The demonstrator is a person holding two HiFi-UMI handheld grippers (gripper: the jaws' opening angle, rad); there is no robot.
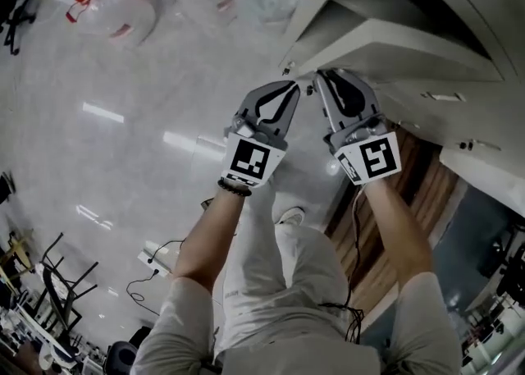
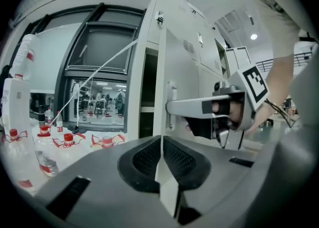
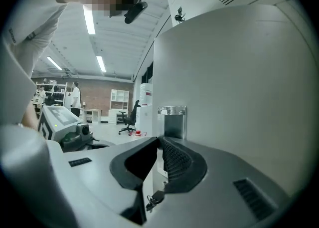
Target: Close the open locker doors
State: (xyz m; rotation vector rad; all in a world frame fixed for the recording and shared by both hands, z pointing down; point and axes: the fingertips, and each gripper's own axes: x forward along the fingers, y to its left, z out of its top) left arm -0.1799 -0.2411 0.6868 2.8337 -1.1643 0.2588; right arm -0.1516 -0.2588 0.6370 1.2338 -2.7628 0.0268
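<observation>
The left gripper (image 1: 296, 85) and right gripper (image 1: 315, 80) each have jaws clenched on the free edge of the open locker door (image 3: 239, 82). Gripping there likely gives the most leverage to swing it shut.

Both bare forearms stretched forward side by side, left gripper (image 1: 291, 88) and right gripper (image 1: 318, 78) nearly level, tips close together, left jaws clamped on a thin door edge (image 2: 160, 117), right jaws closed on a door rim (image 3: 158, 82), dark band (image 1: 234, 188) around the left wrist
</observation>
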